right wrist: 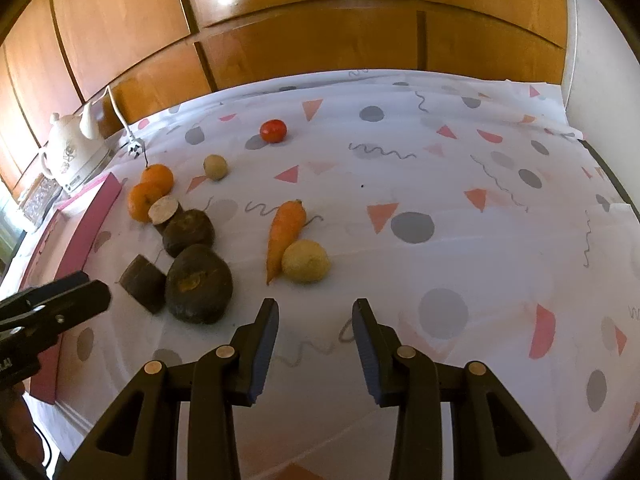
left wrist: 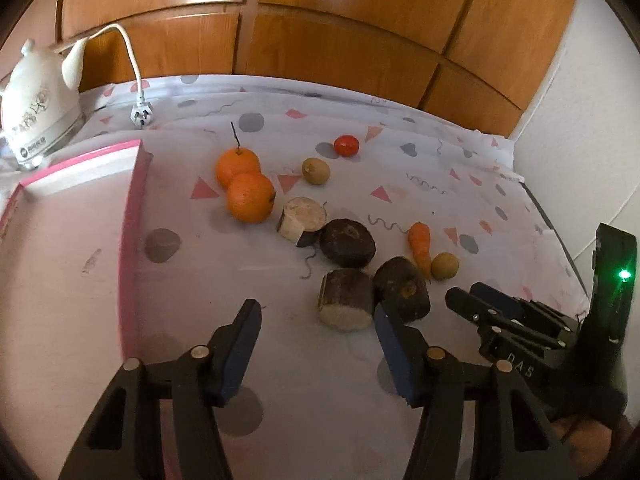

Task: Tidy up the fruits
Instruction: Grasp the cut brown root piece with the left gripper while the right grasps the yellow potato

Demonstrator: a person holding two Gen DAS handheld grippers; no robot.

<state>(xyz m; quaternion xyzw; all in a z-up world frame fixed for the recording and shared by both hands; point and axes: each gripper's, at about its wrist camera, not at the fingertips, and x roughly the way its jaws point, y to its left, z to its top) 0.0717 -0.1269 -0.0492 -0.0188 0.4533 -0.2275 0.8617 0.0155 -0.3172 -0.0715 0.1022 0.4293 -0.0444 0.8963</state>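
Note:
Two oranges lie on the patterned cloth beside a red tomato, a brownish round fruit, a carrot and a second round fruit. Several dark root chunks sit in the middle. My left gripper is open just short of the nearest cut chunk, its pads not touching it. My right gripper is open with nothing between its fingers, close before the yellowish round fruit and the carrot. Each gripper shows at the edge of the other's view.
A pink-rimmed tray lies at the left of the cloth. Behind it stand a white kettle and its loose plug. Wooden cabinet doors close off the back. The cloth's right half holds no objects.

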